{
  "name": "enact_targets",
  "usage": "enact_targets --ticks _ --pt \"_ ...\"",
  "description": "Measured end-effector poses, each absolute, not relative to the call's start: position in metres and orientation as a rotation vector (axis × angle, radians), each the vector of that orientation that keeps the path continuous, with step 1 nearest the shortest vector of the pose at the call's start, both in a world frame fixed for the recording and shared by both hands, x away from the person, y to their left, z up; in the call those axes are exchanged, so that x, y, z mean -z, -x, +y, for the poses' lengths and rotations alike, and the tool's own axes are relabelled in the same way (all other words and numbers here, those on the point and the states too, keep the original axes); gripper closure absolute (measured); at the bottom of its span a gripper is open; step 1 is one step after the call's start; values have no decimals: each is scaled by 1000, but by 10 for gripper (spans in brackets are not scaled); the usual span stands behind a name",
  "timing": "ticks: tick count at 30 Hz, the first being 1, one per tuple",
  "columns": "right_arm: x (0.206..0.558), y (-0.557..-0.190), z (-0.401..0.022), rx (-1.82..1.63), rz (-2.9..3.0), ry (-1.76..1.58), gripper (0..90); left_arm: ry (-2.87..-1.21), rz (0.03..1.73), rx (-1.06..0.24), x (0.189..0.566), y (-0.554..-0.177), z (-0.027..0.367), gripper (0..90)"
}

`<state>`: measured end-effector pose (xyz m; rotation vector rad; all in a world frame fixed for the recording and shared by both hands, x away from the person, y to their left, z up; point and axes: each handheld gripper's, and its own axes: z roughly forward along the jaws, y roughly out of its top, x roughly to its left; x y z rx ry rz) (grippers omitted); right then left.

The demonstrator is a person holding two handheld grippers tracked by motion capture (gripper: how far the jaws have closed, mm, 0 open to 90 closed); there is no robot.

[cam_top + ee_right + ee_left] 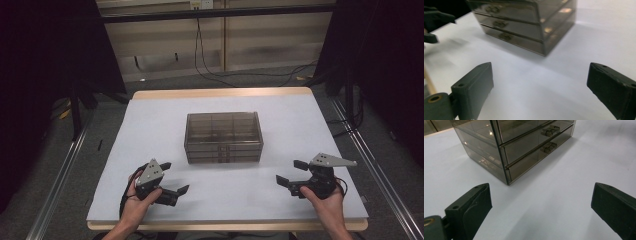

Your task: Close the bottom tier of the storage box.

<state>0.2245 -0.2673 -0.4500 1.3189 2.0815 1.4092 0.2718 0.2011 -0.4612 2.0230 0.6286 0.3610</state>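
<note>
A smoky transparent drawer box [223,136] stands in the middle of the white table [150,125], its drawers closed with small handles on the near face. My left gripper [174,177] rests near the front left, open, nothing between its jaws; the box's near-left corner [506,170] lies ahead of it. My right gripper [291,172] sits at the front right, open and empty, pointing left toward the box [529,22]. The left gripper's jaw tips [435,22] show at the far left of the right gripper view.
The white sheet covers a wooden tabletop whose edge [220,93] shows at the back. Metal floor rails [370,165] run along both sides, and cables [210,70] lie on the floor behind.
</note>
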Motion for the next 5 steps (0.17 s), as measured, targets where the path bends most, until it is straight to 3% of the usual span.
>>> enact_targets --ticks 5 --pt "460 -228 -279 -1319 2062 -1352 68 -2028 627 -362 461 -273 200 31"
